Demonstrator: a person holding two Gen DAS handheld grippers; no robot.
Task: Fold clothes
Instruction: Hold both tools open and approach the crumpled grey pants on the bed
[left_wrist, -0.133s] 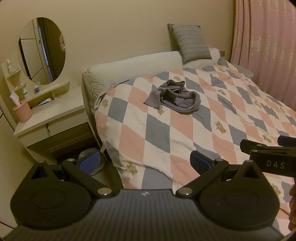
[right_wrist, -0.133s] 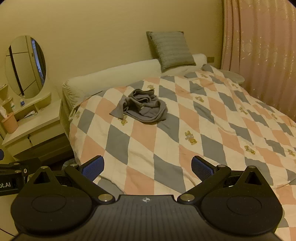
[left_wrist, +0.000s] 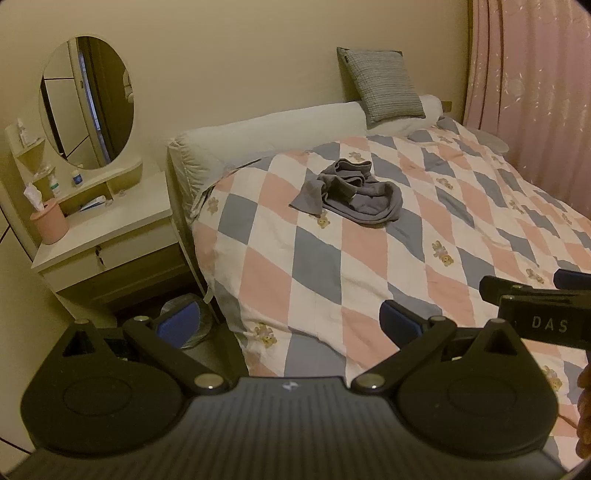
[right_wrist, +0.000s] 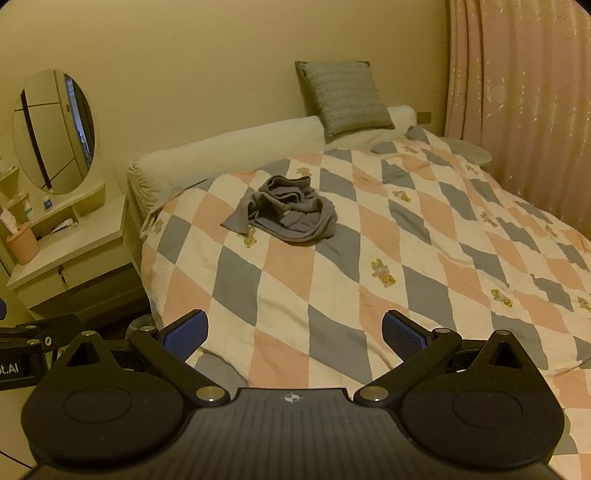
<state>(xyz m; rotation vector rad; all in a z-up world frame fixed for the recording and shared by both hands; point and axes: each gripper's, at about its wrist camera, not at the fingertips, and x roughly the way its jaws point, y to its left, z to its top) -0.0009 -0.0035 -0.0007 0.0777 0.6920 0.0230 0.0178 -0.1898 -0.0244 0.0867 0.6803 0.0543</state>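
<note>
A crumpled grey garment (left_wrist: 351, 194) lies on the checked quilt (left_wrist: 314, 266) in the upper middle of the bed; it also shows in the right wrist view (right_wrist: 288, 214). My left gripper (left_wrist: 286, 321) is open and empty, held near the bed's front left corner, far short of the garment. My right gripper (right_wrist: 295, 332) is open and empty over the front edge of the quilt (right_wrist: 369, 280). The right gripper's body shows at the right edge of the left wrist view (left_wrist: 535, 306).
A white bedside vanity (left_wrist: 107, 229) with an oval mirror (left_wrist: 86, 101) and a pink tissue cup (left_wrist: 50, 221) stands left of the bed. A grey cushion (left_wrist: 384, 85) leans on a white bolster (left_wrist: 280, 129). Pink curtains (left_wrist: 528, 85) hang at right. A bin (left_wrist: 184, 321) sits on the floor.
Nothing has visibly changed; both grippers stay open and in place.
</note>
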